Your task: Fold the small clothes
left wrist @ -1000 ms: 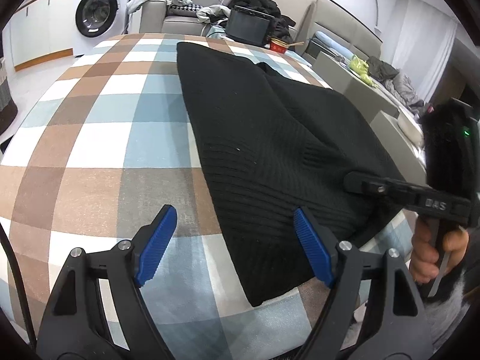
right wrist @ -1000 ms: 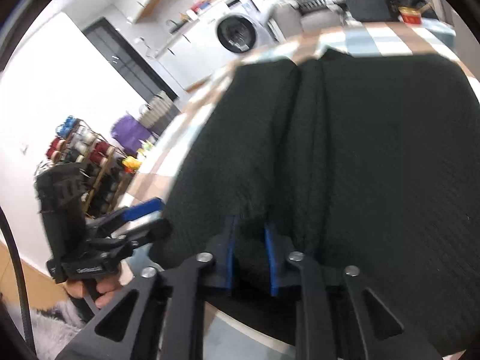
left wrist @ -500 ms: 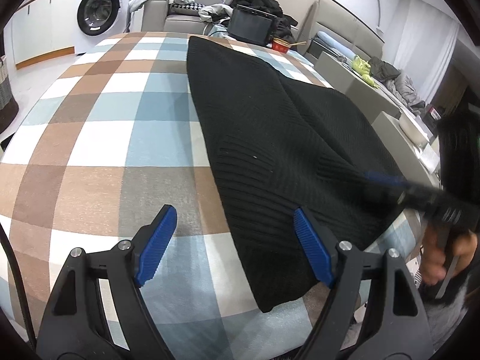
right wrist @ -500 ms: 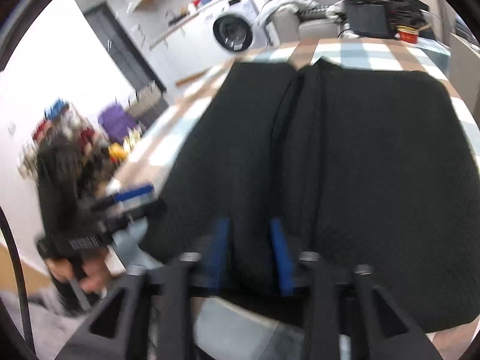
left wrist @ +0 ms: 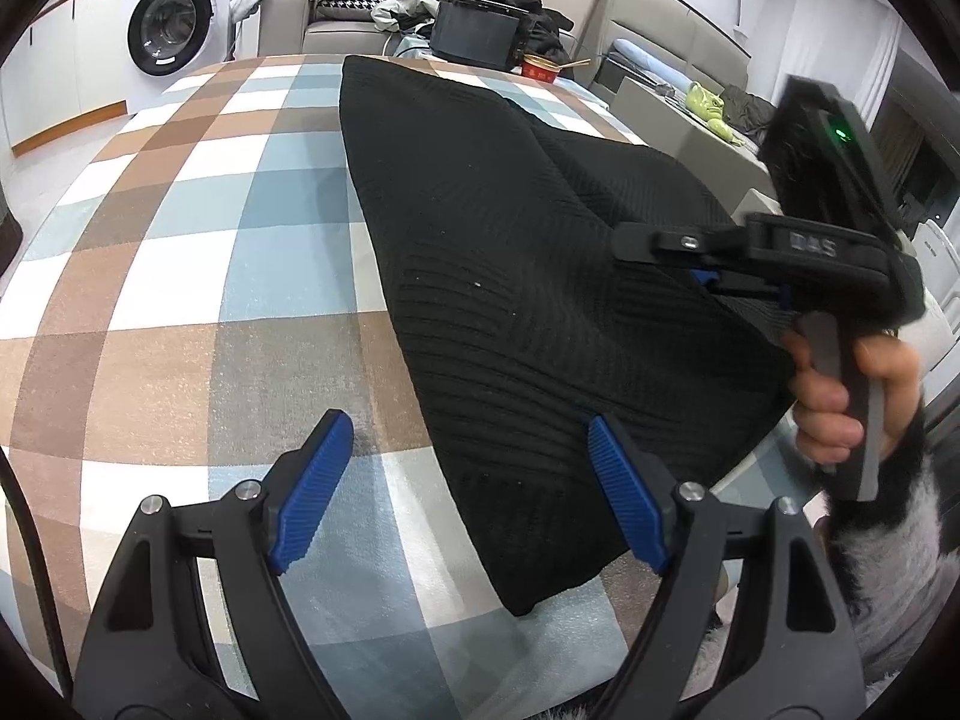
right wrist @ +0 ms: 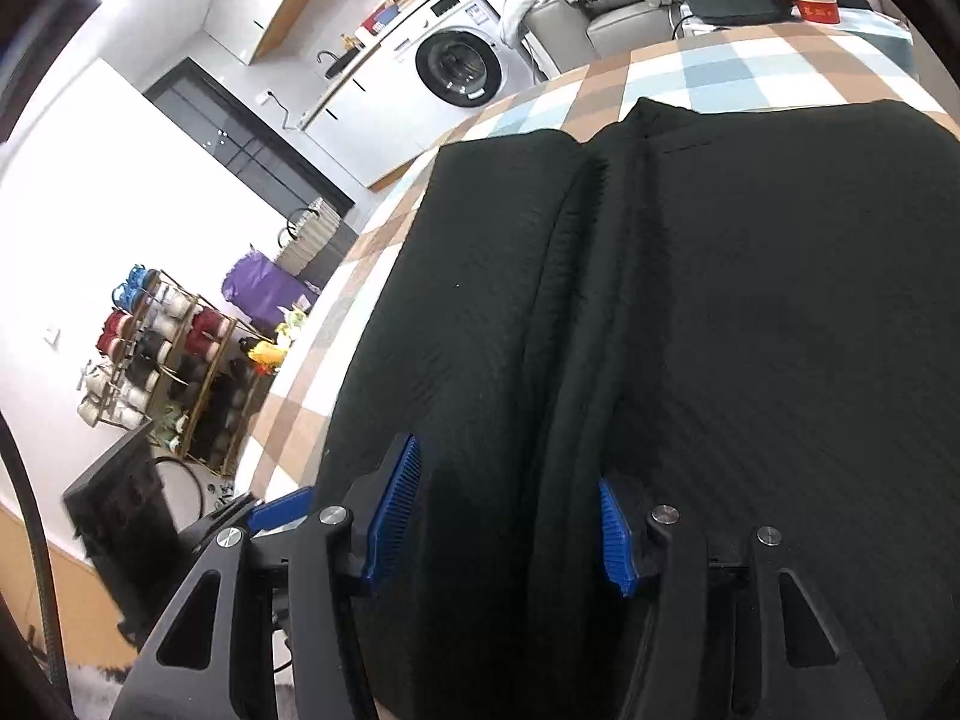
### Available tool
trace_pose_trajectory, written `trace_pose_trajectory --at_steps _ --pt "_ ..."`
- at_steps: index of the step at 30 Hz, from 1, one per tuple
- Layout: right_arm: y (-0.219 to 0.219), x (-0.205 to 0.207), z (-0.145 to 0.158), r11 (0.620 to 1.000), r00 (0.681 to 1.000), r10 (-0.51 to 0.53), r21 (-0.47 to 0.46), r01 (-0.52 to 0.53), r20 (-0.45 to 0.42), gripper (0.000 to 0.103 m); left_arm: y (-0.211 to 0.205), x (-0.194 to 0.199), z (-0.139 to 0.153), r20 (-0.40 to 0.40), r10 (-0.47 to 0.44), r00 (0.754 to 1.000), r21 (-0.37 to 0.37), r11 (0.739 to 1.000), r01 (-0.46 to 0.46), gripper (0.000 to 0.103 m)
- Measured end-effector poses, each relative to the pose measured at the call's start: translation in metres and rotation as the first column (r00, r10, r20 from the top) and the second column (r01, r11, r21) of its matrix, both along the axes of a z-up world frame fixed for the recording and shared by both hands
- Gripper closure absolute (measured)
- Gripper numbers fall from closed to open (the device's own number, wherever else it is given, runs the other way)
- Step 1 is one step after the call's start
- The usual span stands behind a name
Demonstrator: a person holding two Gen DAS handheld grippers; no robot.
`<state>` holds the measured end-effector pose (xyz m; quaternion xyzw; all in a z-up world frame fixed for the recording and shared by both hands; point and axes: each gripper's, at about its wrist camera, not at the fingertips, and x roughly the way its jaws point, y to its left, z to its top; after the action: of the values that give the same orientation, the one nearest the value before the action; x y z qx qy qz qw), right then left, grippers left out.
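Observation:
A black ribbed knit garment (left wrist: 528, 252) lies on the checked table (left wrist: 180, 228), folded lengthwise with a raised seam down its middle; it also fills the right wrist view (right wrist: 690, 330). My left gripper (left wrist: 468, 498) is open over the garment's near left hem corner, touching nothing. My right gripper (right wrist: 510, 522) is open, its blue pads either side of the near hem. It shows at the garment's right edge in the left wrist view (left wrist: 708, 252).
A dark box (left wrist: 474, 39) and a red bowl (left wrist: 540, 67) sit at the table's far end. A washing machine (left wrist: 174, 24) and a sofa with clothes stand beyond. A shoe rack (right wrist: 162, 360) stands on the floor to the left.
My right gripper was shut on the near hem and has opened, letting the garment go. The garment has shifted slightly toward me. My left gripper stays open.

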<state>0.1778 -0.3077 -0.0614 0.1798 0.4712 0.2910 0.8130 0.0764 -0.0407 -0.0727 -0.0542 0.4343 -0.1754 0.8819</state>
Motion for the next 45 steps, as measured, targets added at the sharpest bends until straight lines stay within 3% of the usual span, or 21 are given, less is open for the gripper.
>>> trace_pose_trajectory --at_steps 2,6,12,17,20,24,25,28,32,39,41,45 --pt "0.005 0.009 -0.001 1.0 1.0 -0.005 -0.013 0.005 0.002 0.049 0.0 0.0 0.0 0.001 -0.001 1.0 -0.001 1.0 0.001 0.024" --pt "0.015 0.004 -0.001 0.988 0.998 0.007 -0.155 0.002 0.056 0.085 0.003 0.002 0.0 -0.001 0.0 1.0 -0.003 1.0 0.0 0.024" --pt "0.022 -0.012 0.025 0.978 0.979 0.029 -0.208 0.014 0.202 0.093 0.013 0.002 0.007 0.016 0.04 0.999 -0.039 0.998 -0.039 0.024" --pt "0.001 -0.045 0.083 0.97 0.928 0.01 -0.228 0.081 0.374 0.094 0.028 0.002 0.017 0.02 0.082 0.996 -0.122 0.989 -0.079 0.024" --pt "-0.033 -0.067 0.09 0.947 0.912 -0.054 -0.27 0.177 0.408 0.094 0.031 0.003 0.019 0.023 0.091 0.996 -0.129 0.988 -0.087 0.024" --pt "-0.084 -0.06 0.041 0.885 0.939 -0.206 -0.357 0.299 0.276 0.093 0.027 0.007 0.013 0.006 0.077 0.997 -0.112 0.991 -0.076 0.024" --pt "-0.095 -0.052 0.022 0.901 0.952 -0.234 -0.324 0.288 0.195 0.093 0.024 0.009 0.012 0.003 0.072 0.997 -0.105 0.992 -0.071 0.024" --pt "-0.113 -0.043 0.005 0.946 0.967 -0.24 -0.201 0.254 0.089 0.091 0.016 0.012 0.008 -0.012 0.054 0.998 -0.093 0.994 -0.055 0.024" --pt "-0.122 -0.039 0.009 0.952 0.966 -0.247 -0.17 0.256 0.074 0.078 -0.003 0.024 0.006 -0.03 0.003 1.0 -0.102 0.995 -0.006 0.024" --pt "-0.14 -0.055 0.02 0.934 0.95 -0.281 -0.187 0.303 0.139 0.069 -0.043 0.066 -0.001 -0.073 -0.052 0.996 -0.107 0.993 0.044 0.025" --pt "-0.151 -0.063 0.027 0.907 0.926 -0.328 -0.213 0.364 0.185 0.068 -0.053 0.079 -0.003 -0.083 -0.045 0.996 -0.11 0.993 0.036 0.029" --pt "-0.17 -0.052 0.016 0.881 0.908 -0.388 -0.227 0.416 0.159 0.063 -0.067 0.101 -0.004 -0.095 -0.016 0.995 -0.083 0.996 0.008 0.056"
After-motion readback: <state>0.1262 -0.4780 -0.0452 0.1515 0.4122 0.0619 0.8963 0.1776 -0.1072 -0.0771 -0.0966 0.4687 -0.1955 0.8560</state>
